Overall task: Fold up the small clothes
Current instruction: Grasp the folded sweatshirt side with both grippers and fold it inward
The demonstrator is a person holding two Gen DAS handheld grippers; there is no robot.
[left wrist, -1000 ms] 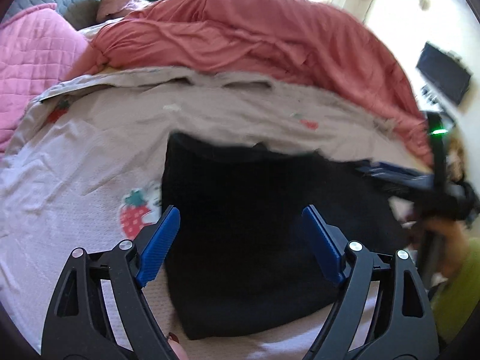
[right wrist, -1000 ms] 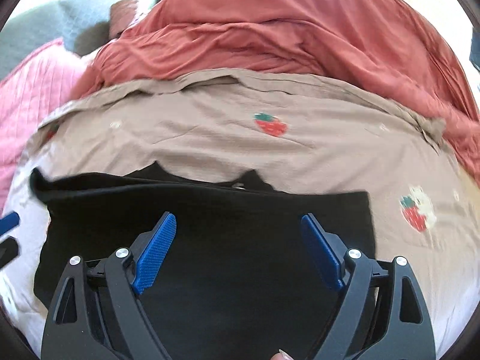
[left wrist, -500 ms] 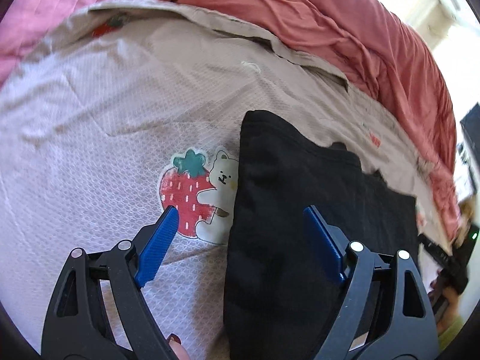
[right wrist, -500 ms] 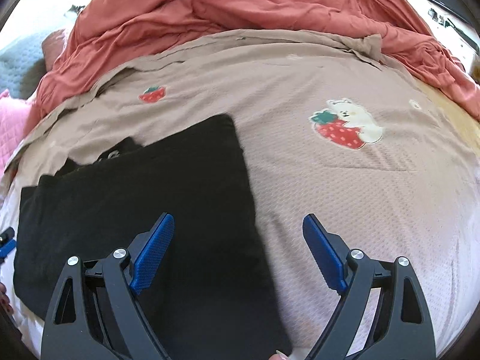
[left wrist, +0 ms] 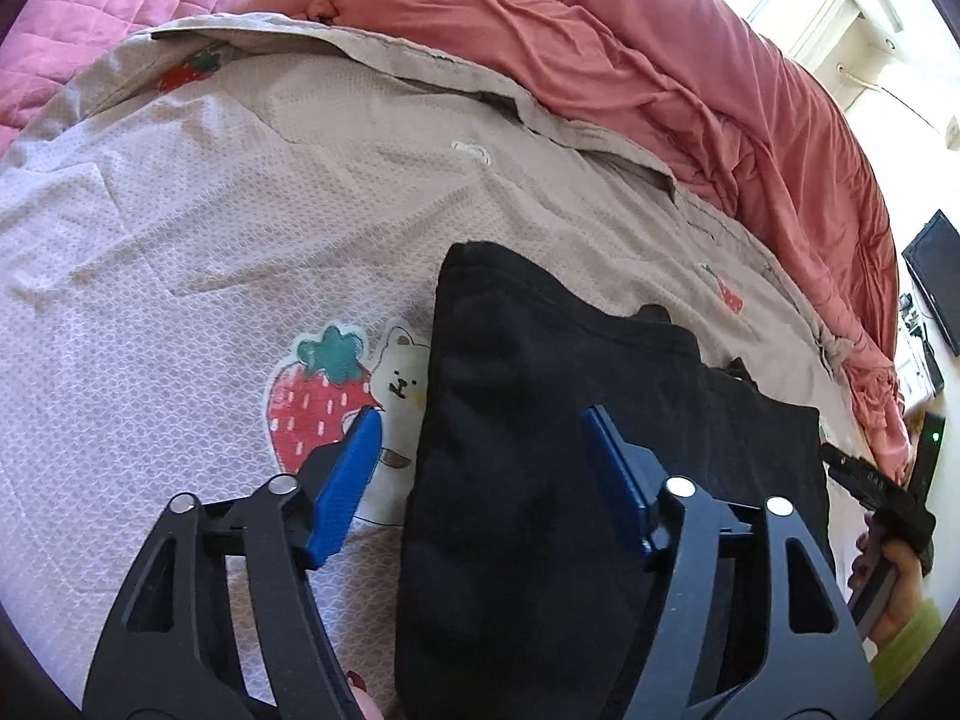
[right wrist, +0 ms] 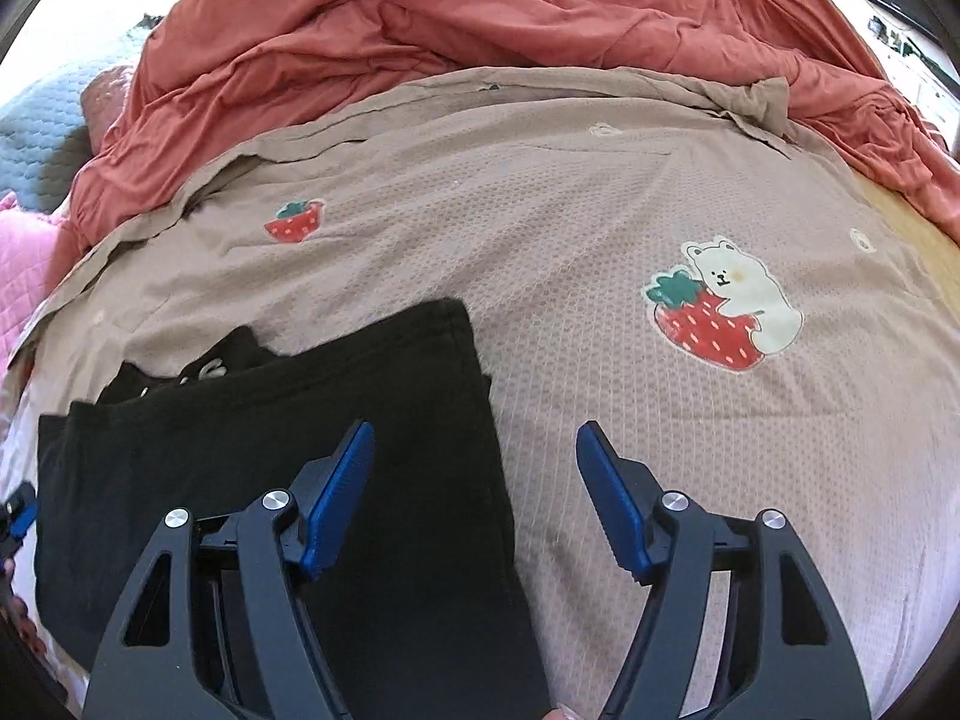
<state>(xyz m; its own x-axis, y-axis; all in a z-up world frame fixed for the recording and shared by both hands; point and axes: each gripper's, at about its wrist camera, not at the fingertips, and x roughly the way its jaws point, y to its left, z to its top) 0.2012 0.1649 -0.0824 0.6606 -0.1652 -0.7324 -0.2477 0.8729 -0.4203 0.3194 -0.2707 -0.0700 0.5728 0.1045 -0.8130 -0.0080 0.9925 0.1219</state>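
Note:
A black garment (left wrist: 540, 360) (right wrist: 240, 450) lies flat on the beige strawberry-print sheet (left wrist: 180, 240) (right wrist: 600, 192). My left gripper (left wrist: 480, 420) hangs low over the garment's left edge. That edge runs between its blue pads, which do not press on it, and the jaws are closing. My right gripper (right wrist: 474, 429) straddles the garment's right edge the same way, jaws closing, pads clear of the cloth. In the left wrist view the right gripper (left wrist: 870, 486) shows at the far right, held by a hand with a green sleeve.
A coral duvet (left wrist: 660, 90) (right wrist: 480, 12) is bunched along the far side of the bed. A pink quilted blanket (left wrist: 120, 0) lies at the back left. A dark screen (left wrist: 936, 276) hangs on the wall to the right. A grey-blue quilted pillow (right wrist: 42, 138) sits at the left.
Both grippers moved apart from over the garment's middle to its two side edges and came lower. Their jaws have narrowed since half a second ago.

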